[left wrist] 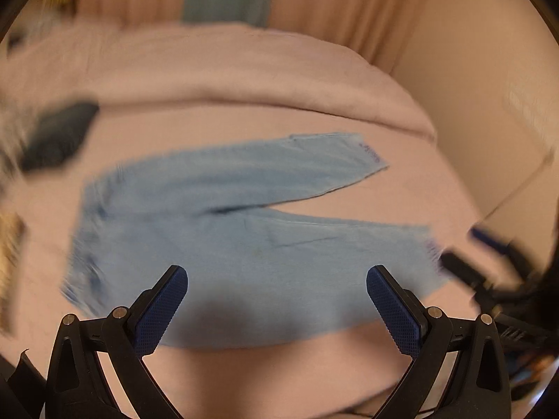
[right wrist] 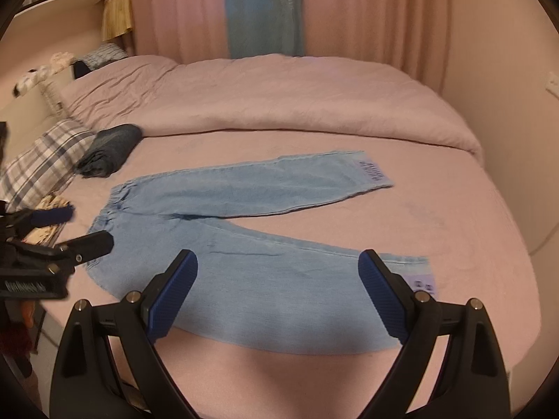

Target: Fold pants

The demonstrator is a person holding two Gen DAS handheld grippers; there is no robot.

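Note:
Light blue pants lie flat on the pink bed, waistband to the left, two legs spread apart to the right with purple print at the hems. They also show, blurred, in the left wrist view. My right gripper is open and empty, hovering above the near leg. My left gripper is open and empty above the near leg too. The left gripper also shows at the left edge of the right wrist view, beside the waistband. The right gripper shows blurred at the right edge of the left wrist view.
A folded dark garment lies on the bed behind the waistband. A plaid pillow sits at the left. A rolled-back pink duvet covers the far half of the bed. Curtains hang behind, and a wall stands at right.

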